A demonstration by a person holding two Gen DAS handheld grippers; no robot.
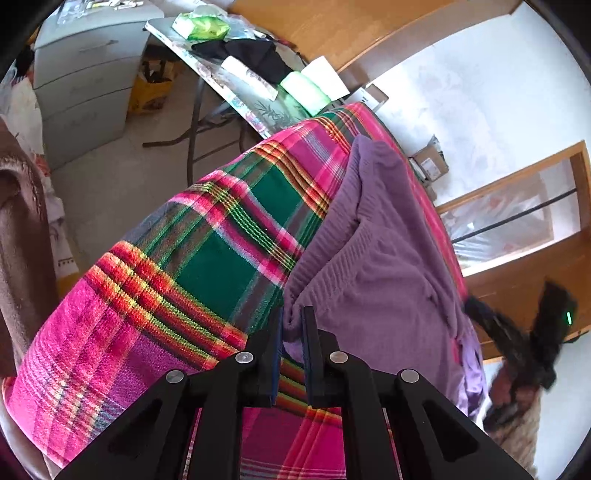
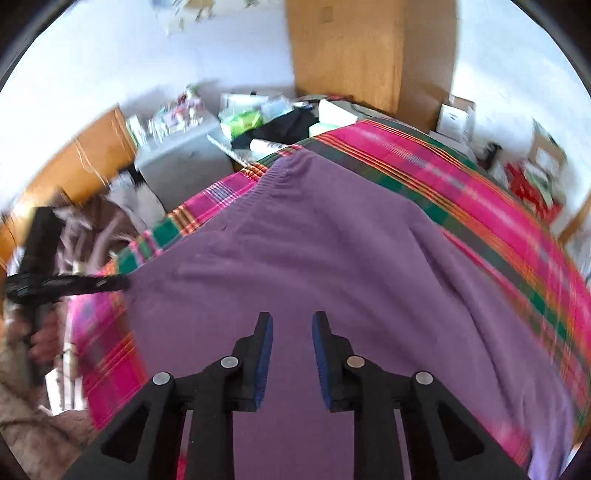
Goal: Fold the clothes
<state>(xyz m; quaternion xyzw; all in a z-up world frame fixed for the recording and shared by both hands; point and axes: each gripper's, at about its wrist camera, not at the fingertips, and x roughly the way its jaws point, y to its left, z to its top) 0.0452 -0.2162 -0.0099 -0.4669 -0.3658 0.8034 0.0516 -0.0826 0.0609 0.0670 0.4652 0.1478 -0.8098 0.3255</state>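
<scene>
Clamped on a bunched fold of the purple garment [image 1: 384, 258] is the left gripper [image 1: 293, 332]; its two black fingers are drawn nearly together, with only the pinched cloth between the blue pads. In the right wrist view the same gripper is seen at nine o'clock, its tips meeting the garment's left edge.

Held above the garment is the right gripper [image 2: 292, 332], its jaws parted by a moderate gap with nothing between the pads; whether the fingertips touch the cloth cannot be told. It appears blurred at four o'clock in the left wrist view, gripped by a hand [image 1: 511, 391].

The purple garment is spread flat on a pink, green and orange plaid cloth [image 1: 155, 295] that covers the surface beneath. In the right wrist view its long axis runs from six o'clock up toward eleven o'clock, where a ribbed, gathered band [image 2: 280, 177] ends it.

Beyond the plaid cloth, at twelve o'clock, a folding table [image 1: 240, 103] is seen bearing green packets [image 1: 201, 26] and a dark cloth [image 1: 258, 55]. Small cardboard boxes with labels lie near the wall, but no writing on them can be read.
</scene>
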